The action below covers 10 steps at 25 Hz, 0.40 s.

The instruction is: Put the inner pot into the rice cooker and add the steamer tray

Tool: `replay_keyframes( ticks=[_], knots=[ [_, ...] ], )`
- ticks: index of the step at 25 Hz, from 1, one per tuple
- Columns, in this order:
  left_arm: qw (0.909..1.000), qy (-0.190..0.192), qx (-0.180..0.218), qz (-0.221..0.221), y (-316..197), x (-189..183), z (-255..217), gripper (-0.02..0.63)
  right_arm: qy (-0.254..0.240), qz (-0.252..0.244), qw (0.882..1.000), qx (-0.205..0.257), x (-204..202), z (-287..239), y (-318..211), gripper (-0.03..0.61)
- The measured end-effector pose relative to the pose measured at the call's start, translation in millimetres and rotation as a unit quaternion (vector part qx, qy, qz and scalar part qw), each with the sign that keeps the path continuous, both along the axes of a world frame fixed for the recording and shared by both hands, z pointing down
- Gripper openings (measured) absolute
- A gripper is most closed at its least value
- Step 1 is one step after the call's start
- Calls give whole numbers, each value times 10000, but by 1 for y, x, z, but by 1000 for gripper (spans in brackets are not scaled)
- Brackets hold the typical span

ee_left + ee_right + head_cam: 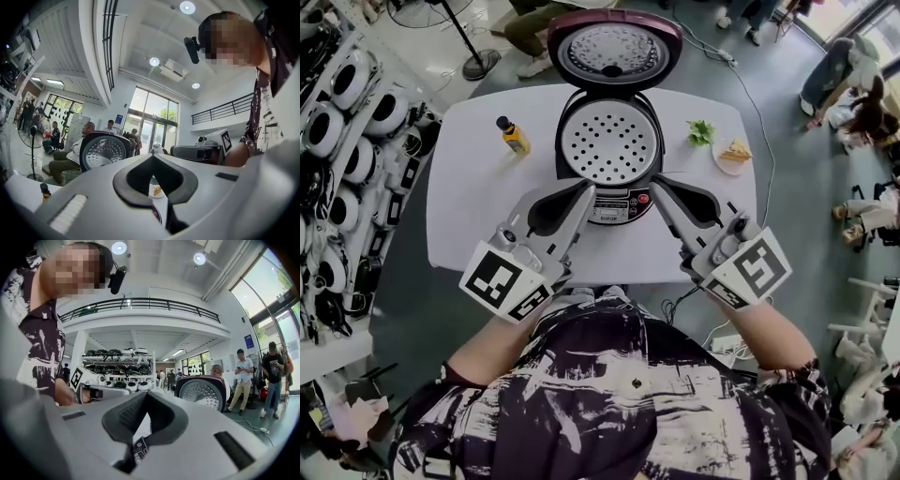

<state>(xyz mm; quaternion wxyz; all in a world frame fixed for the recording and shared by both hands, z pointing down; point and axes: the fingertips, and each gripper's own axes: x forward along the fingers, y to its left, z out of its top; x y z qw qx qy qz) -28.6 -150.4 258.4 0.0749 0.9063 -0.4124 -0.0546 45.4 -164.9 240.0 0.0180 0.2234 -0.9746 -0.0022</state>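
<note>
White table (469,187) bears open rice cooker (623,204) with steamer tray (609,142) inside.

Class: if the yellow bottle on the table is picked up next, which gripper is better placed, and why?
Left. The bottle stands left of the rice cooker, nearer the left gripper; the right gripper would have to cross the cooker. Both are shut and empty.

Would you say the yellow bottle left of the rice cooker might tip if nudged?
The yellow bottle stands tall and narrow, so a high nudge would probably topple it. Its seemingly round body would likely roll afterwards.
</note>
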Motion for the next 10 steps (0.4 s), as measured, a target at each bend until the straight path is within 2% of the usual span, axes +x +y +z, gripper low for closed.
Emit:
replay_keyframes(
  ticks=[10],
  knots=[
    [10000, 12, -30, 67, -4, 5, 4, 5, 15, -26, 10000, -43, 2, 7, -2, -5]
  ],
)
